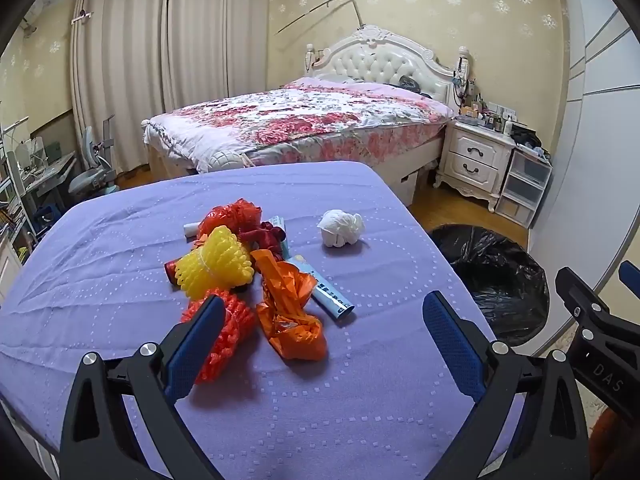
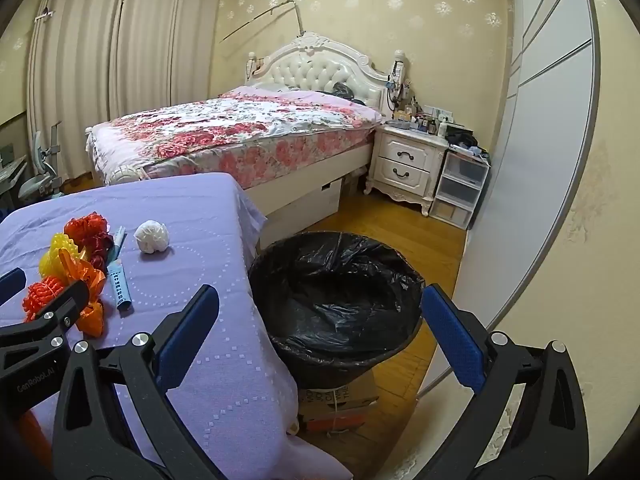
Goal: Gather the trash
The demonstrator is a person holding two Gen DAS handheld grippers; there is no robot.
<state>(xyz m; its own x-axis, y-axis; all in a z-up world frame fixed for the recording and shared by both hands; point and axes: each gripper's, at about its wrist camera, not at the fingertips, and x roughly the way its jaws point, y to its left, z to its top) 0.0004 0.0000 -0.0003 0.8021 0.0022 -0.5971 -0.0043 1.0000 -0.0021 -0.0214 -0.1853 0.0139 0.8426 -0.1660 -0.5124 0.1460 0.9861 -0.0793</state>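
**Two open grippers over a table of trash**

Two grippers hang above a table (image 1: 360, 420) covered in a purple cloth, and both have their blue fingers spread wide with nothing between them. The left gripper (image 1: 324, 336) points down at the pile of trash; its left finger (image 1: 196, 344) stands in front of a red net. The right gripper (image 2: 320, 332) sits over the table's right edge, with its right finger above the bin.

One bin (image 2: 336, 280) stands on the floor just beside the table, lined with one black bag, and from here it looks empty. It rests on one cardboard box (image 2: 340, 398).

The trash lies near the middle of the table. Counted, it comes to:
- one yellow foam net (image 1: 214, 266)
- two red nets, one near (image 1: 230, 328) and one at the far end of the pile (image 1: 232, 216)
- one crumpled orange wrapper (image 1: 288, 312)
- one dark red crumpled piece (image 1: 266, 236)
- one light blue tube-shaped pack (image 1: 328, 292), partly under the orange wrapper
- one white wad of paper (image 1: 340, 227), lying apart to the right of the pile

Other small bits peek out from under the heap; I cannot tell what they are.

Behind the table stand one bed (image 1: 304, 120) with a flowered cover and one white nightstand (image 1: 476, 160).
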